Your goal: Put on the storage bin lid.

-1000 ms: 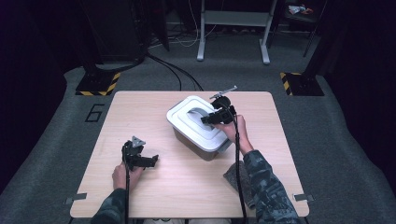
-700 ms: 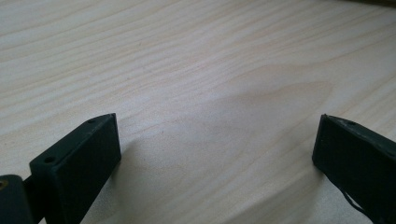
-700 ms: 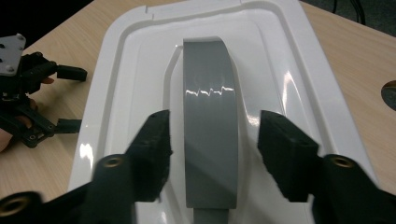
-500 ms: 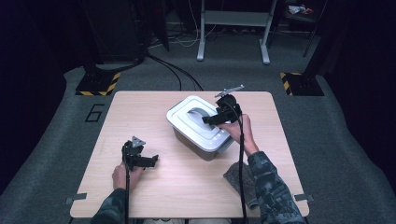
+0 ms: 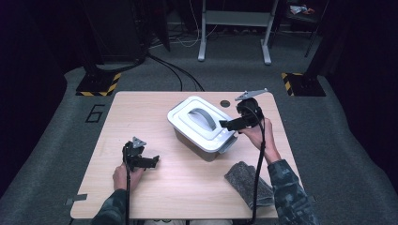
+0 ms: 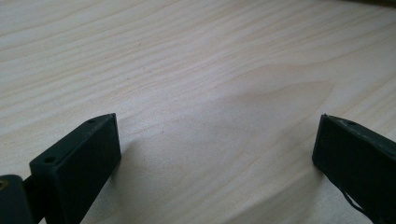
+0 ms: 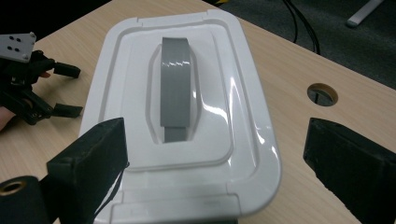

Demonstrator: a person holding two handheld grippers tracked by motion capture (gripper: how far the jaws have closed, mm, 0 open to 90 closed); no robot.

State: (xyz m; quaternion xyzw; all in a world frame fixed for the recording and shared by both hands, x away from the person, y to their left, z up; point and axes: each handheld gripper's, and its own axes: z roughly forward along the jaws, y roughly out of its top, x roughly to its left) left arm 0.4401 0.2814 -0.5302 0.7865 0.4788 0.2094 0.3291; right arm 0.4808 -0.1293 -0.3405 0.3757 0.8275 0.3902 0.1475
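Note:
A white box with a white lid (image 5: 199, 123) and a grey handle (image 5: 203, 116) stands mid-table. My right gripper (image 5: 223, 124) hovers just off its right end, pointing at it. In the right gripper view the lid (image 7: 219, 84) and handle (image 7: 175, 88) lie ahead of the right gripper (image 7: 215, 154). Its jaws have just been opening and stand wide apart, gripping nothing. My left gripper (image 5: 153, 161) rests low over the table's front left, open. In the left gripper view the left gripper (image 6: 217, 140) has bare wood between its jaws.
A grey cloth (image 5: 246, 180) lies on the table (image 5: 141, 112) at the front right, beside the person's right forearm. A round hole (image 5: 225, 103) pierces the tabletop behind the box. Cables and stand legs cross the floor beyond the far edge.
The right gripper has drawn back from over the lid towards the right and risen a little, and its jaws have opened. The left gripper has stayed where it was.

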